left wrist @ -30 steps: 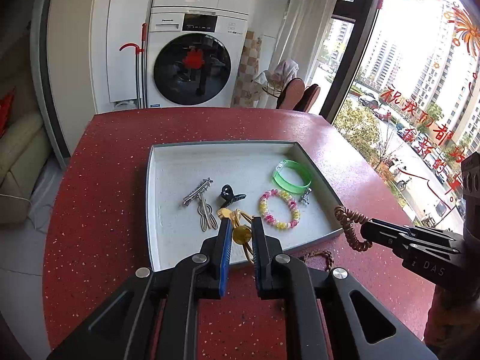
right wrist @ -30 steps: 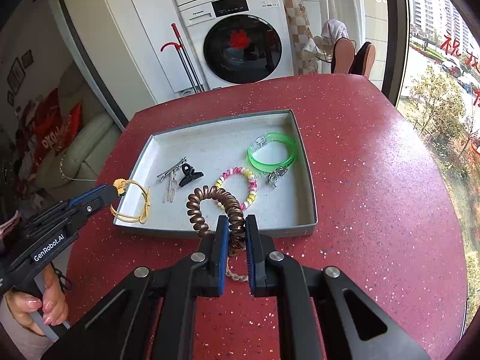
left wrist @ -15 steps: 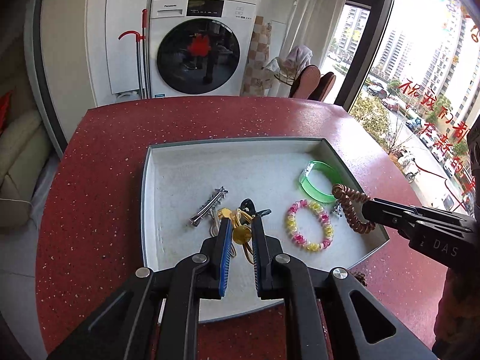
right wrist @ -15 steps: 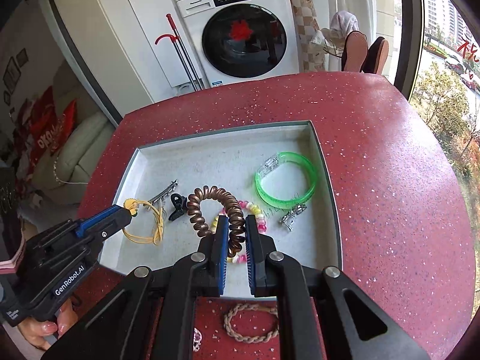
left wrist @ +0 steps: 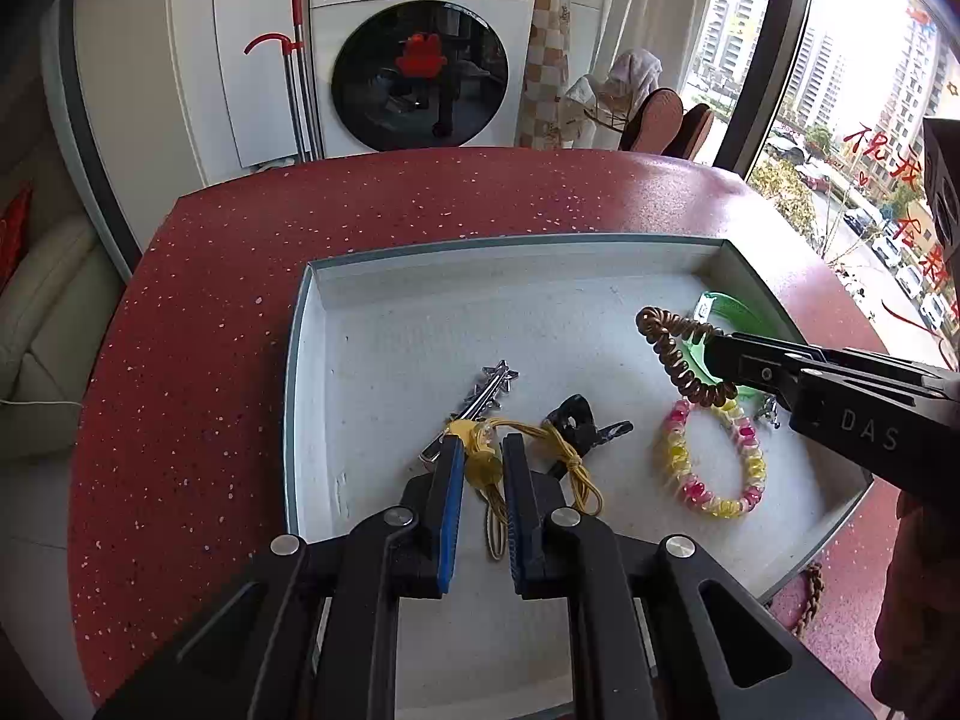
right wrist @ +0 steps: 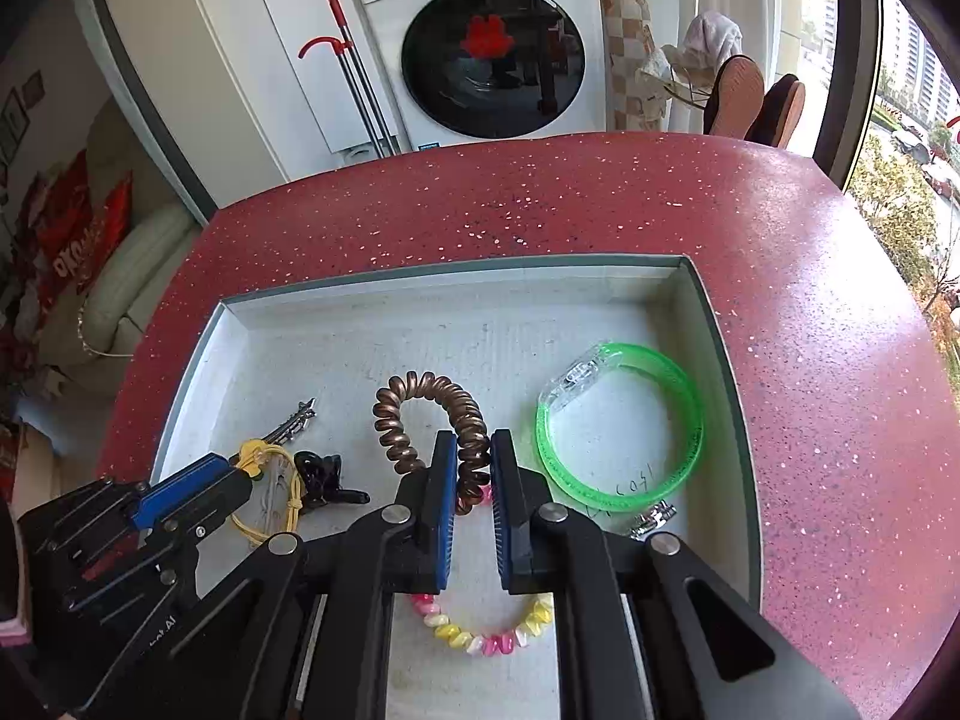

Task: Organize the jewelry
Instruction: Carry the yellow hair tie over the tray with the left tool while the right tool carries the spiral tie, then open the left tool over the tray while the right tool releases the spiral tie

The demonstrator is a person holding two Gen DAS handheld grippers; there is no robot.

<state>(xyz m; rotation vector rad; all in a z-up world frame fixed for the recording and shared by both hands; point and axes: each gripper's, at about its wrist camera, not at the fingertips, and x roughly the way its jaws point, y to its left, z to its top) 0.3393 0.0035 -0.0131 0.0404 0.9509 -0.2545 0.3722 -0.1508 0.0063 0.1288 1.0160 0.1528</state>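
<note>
Left claw (left wrist: 483, 450) is closed on a yellow hair tie (left wrist: 528, 450), pinching its amber bead between the blue pads while the elastic loops trail out to the right and down onto the floor of the tray (left wrist: 420, 324). It hangs over the near left part of the tray, just above a silver hair clip (left wrist: 489, 390) that lies at a slant, and beside a small black claw clip (left wrist: 579, 420), which the yellow loops partly cover. Right claw (right wrist: 468, 450) is closed on a brown spiral hair tie (right wrist: 420, 414); the coil stands up in an arch ahead of the fingertips, over the middle of the tray, and whether its far end touches the tray floor cannot be told. Beneath and behind that claw lies a pink and yellow bead bracelet (right wrist: 480, 636), flat on the tray. To the right of the coil rests a green bangle (right wrist: 624, 426) with a clear clasp, close to the right wall of the tray, and a small silver clip (right wrist: 654, 516) sits just at its near edge. From the left wrist view, a braided brown bracelet (left wrist: 810, 594) shows partly outside the tray's near right corner, on the red speckled surface (left wrist: 210, 312). A white washing machine (right wrist: 492, 42) stands beyond the surface
</note>
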